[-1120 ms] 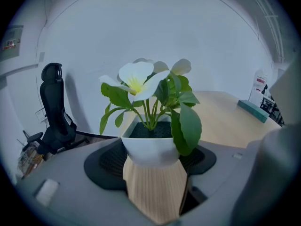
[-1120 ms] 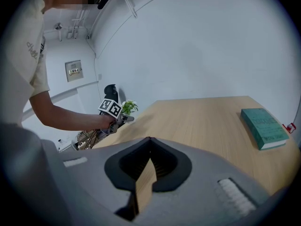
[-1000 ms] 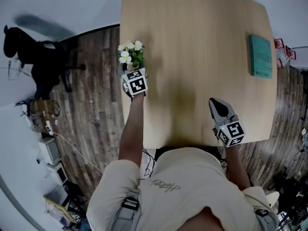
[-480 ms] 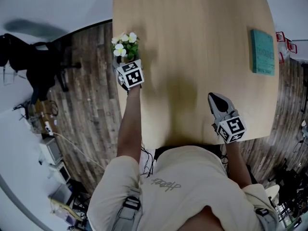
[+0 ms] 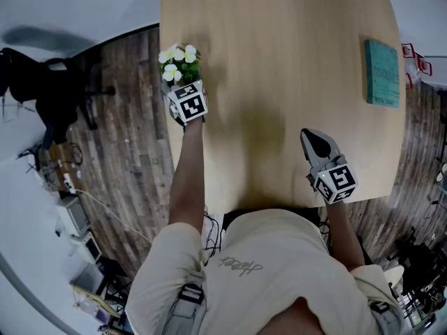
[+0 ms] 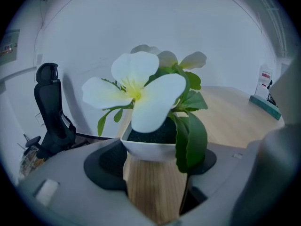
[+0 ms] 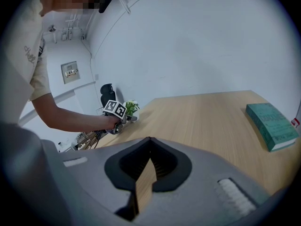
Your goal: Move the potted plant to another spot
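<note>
left fingers [image 6: 75, 182] pinch the pot [image 6: 155, 189] | plant [image 5: 179, 63] at desk [image 5: 279, 61] left edge, upper left of head view | right fingers [image 7: 94, 182] pressed together, empty, over desk's lower right | book [image 5: 383, 73] upper right on desk

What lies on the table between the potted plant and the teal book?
Nothing: bare table between potted plant and teal book, seen in head view.

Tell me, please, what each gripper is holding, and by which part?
The left gripper clamps the potted plant by the sides of its white pot. The right gripper holds nothing, jaws together.
</note>
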The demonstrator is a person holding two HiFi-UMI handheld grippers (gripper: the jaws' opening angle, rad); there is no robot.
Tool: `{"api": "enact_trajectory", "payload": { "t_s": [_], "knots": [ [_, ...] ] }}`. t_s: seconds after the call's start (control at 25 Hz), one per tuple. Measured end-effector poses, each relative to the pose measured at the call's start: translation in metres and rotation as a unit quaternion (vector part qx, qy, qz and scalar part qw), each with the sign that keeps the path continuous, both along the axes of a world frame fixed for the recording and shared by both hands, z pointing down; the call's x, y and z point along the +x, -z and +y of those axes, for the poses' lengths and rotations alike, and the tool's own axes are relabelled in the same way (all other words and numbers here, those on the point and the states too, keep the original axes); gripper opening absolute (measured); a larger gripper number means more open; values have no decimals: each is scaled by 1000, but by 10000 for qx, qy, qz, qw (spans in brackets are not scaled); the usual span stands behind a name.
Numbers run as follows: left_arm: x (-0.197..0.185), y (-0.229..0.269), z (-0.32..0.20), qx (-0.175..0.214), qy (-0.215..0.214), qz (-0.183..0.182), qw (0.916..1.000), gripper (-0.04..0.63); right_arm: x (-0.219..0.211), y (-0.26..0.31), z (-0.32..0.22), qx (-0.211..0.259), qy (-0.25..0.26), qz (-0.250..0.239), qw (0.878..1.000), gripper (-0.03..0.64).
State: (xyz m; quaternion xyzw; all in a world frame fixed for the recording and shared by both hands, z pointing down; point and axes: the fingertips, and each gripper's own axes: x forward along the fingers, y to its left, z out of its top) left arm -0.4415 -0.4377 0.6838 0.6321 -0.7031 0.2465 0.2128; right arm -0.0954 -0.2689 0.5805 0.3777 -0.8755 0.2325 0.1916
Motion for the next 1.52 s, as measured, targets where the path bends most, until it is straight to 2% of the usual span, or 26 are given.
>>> {"api": "enact_trajectory", "payload": {
  "t_s": [0.12, 0.28, 0.4, 0.84, 0.96, 1.24, 1.52],
  "knots": [
    [-1, -1, 1, -16, 13, -37, 10000, 357, 4, 2, 1, 21, -52, 9, 10000, 3],
    [-1, -6, 6, -29, 98, 160, 9998, 372, 11, 6, 6, 79, -135, 21, 9999, 3],
    [0, -7, 14, -54, 68, 65, 9999, 377, 14, 10, 12, 127, -169, 30, 9998, 3],
    [2, 0, 51, -24, 142, 164, 9998, 354, 19, 26, 36, 337, -225, 47, 9992, 3],
    [6, 7, 67, 49, 129, 279, 9995, 322, 20, 28, 42, 373, -174, 34, 9991, 3],
    [22, 37, 103, 195, 27, 92, 9998, 271, 34, 37, 51, 521, -118, -143, 9985, 3],
    [41, 65, 145, 219, 8, 59, 9997, 212, 48, 43, 67, 684, -15, -338, 9971, 3]
  ]
}}
